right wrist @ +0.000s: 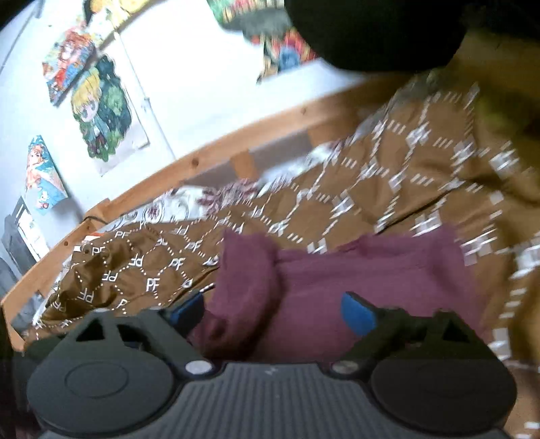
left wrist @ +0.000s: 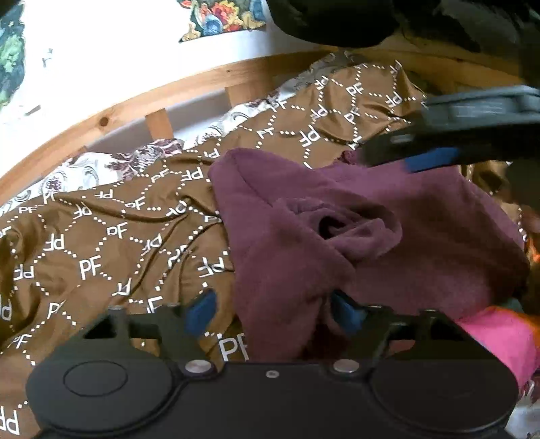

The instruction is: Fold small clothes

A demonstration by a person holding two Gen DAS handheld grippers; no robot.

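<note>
A crumpled maroon fleece garment [left wrist: 388,236] lies on a brown bedspread [left wrist: 101,243] printed with white "PF" letters. My left gripper [left wrist: 275,312] stands open over the garment's near edge. A fold of the fabric lies between its blue pads [left wrist: 202,310], and the left-hand pad is clear of the cloth. One blurred finger [left wrist: 428,160] of my right gripper reaches in over the garment's far right side. In the right wrist view, my right gripper [right wrist: 273,314] is open, with the maroon garment [right wrist: 354,277] spread below and between its pads.
A wooden bed rail [left wrist: 135,108] runs along the far side against a white wall with cartoon posters [right wrist: 101,111]. A floral sheet [left wrist: 101,165] shows past the bedspread. A pink cloth [left wrist: 499,334] lies at the near right. A dark bulky object [left wrist: 337,20] hangs at the top.
</note>
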